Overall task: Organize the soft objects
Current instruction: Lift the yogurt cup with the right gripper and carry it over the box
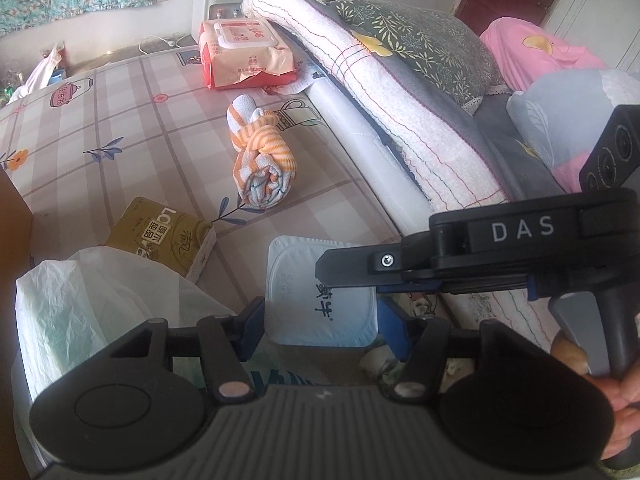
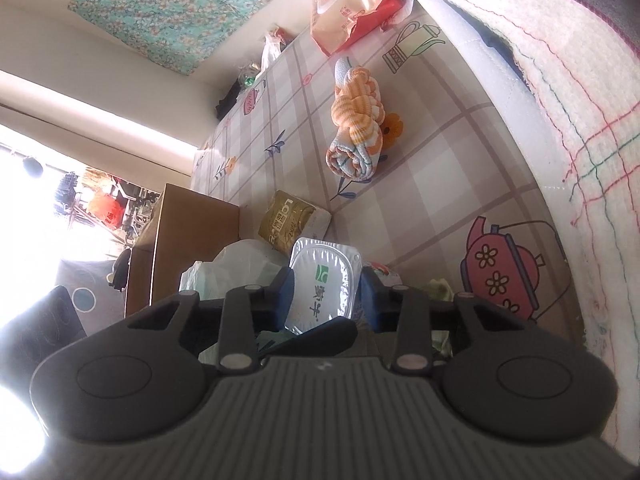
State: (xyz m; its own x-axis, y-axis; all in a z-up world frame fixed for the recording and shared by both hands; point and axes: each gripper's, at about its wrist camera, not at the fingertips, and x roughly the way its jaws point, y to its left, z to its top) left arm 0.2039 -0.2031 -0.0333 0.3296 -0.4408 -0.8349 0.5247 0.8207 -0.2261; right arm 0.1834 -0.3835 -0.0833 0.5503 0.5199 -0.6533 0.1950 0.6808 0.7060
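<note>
A white soft pack with green print point(image 1: 320, 300) point(image 2: 324, 292) is held over the bed's checked sheet point(image 1: 120, 128). My left gripper point(image 1: 322, 328) has its blue pads against the pack's two side edges. My right gripper point(image 2: 326, 300) also has its pads pressed on the pack; in the left wrist view the right gripper point(image 1: 332, 276) reaches in from the right across the pack's upper edge. One black left finger point(image 2: 320, 334) crosses low in the right wrist view. A rolled orange-striped towel point(image 1: 262, 156) point(image 2: 356, 132) lies further up the bed.
A gold tissue pack point(image 1: 164, 236) and a white plastic bag point(image 1: 92, 312) sit left of the grippers. A red-and-peach wipes pack point(image 1: 244, 52) lies at the far end. Folded blankets point(image 1: 380, 92) and pillows point(image 1: 424, 40) line the right side. A brown box point(image 2: 188, 240) stands beside the bed.
</note>
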